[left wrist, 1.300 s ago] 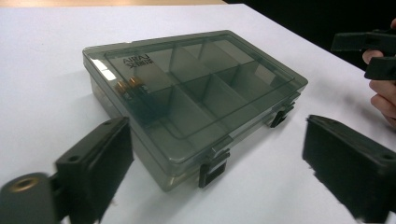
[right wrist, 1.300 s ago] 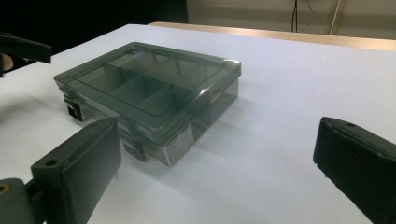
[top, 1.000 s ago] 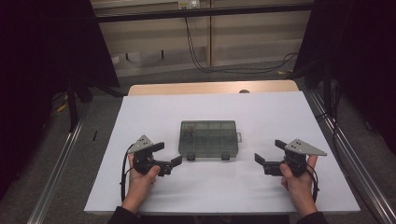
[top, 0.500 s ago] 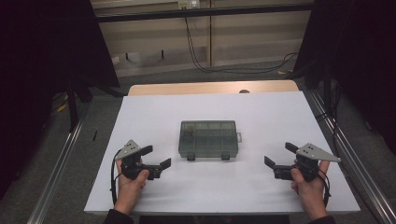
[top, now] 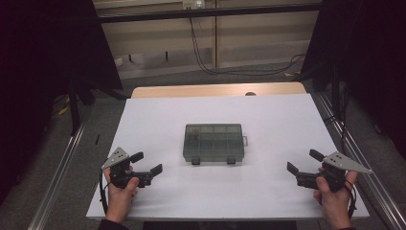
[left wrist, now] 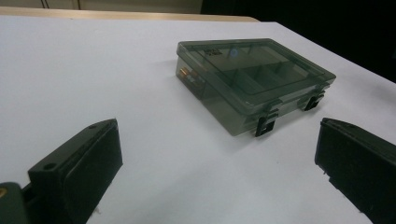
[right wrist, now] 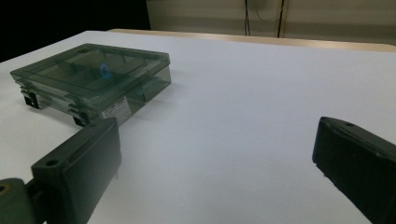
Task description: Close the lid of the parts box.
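A shut, smoke-grey clear plastic compartment box [top: 213, 143] lies flat in the middle of the white table [top: 268, 120], its two black latches facing the near edge. The same box [left wrist: 250, 79] sits ahead and right of the left jaws, and the box [right wrist: 93, 79] lies ahead and left of the right jaws. My left gripper [top: 146, 163] is held near the front left edge, open and empty, well apart from the box. My right gripper [top: 304, 162] is held near the front right edge, also open with nothing between its jaws.
A wooden tabletop strip [top: 215, 90] shows beyond the white surface's far edge. Metal rails [top: 352, 148] run along both sides of the table. Cables [top: 249, 67] lie on the floor behind. Dark curtains flank the scene.
Both hands have drawn back toward the near edge and outward, away from the box. The box has stayed in place.
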A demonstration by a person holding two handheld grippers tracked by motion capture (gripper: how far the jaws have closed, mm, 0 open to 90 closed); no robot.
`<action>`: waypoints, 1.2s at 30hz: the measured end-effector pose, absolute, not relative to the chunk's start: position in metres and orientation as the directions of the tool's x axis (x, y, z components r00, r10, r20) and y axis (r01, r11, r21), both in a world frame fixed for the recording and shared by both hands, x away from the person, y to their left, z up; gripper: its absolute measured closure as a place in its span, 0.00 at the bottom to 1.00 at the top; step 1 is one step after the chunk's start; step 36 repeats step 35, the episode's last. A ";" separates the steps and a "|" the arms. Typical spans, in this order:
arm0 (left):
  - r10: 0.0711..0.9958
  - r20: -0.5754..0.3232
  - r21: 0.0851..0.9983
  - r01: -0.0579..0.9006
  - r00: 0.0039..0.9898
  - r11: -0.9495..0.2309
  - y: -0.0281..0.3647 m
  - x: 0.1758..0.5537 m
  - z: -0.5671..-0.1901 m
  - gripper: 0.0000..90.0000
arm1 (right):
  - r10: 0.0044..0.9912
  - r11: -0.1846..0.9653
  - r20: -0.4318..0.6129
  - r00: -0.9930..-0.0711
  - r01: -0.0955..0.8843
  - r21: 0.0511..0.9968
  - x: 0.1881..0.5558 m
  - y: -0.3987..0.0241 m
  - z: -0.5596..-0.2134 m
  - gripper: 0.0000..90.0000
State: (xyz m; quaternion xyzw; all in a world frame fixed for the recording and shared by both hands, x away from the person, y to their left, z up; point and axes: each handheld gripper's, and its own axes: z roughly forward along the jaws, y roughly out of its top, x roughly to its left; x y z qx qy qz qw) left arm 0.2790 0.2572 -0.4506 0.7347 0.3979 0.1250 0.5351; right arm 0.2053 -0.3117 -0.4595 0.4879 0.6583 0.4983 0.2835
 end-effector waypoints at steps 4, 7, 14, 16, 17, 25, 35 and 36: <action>0.729 -0.245 0.885 0.455 0.640 -0.102 0.264 0.277 -0.450 0.01 | 0.928 0.022 0.114 -0.355 0.359 0.933 0.200 -0.319 -0.459 0.01; 0.735 -0.247 0.886 0.455 0.631 -0.092 0.267 0.275 -0.450 0.01 | 0.932 0.024 0.111 -0.346 0.365 0.931 0.196 -0.322 -0.459 0.01; 0.748 -0.247 0.884 0.459 0.616 -0.086 0.273 0.269 -0.451 0.01 | 0.938 0.014 0.116 -0.328 0.369 0.929 0.188 -0.334 -0.460 0.01; 0.752 -0.246 0.884 0.459 0.612 -0.085 0.274 0.268 -0.452 0.01 | 0.938 0.010 0.119 -0.327 0.368 0.930 0.187 -0.337 -0.460 0.01; 0.749 -0.243 0.885 0.458 0.616 -0.089 0.275 0.267 -0.452 0.01 | 0.937 0.005 0.125 -0.327 0.368 0.930 0.187 -0.338 -0.459 0.01; 0.752 -0.231 0.887 0.451 0.617 -0.097 0.277 0.263 -0.452 0.01 | 0.941 -0.001 0.128 -0.314 0.375 0.927 0.187 -0.341 -0.460 0.01; 0.759 -0.231 0.886 0.454 0.608 -0.094 0.275 0.264 -0.453 0.01 | 0.941 0.003 0.123 -0.314 0.374 0.927 0.187 -0.340 -0.461 0.00; 0.759 -0.231 0.886 0.454 0.608 -0.094 0.275 0.264 -0.453 0.01 | 0.941 0.003 0.123 -0.314 0.374 0.927 0.187 -0.340 -0.461 0.00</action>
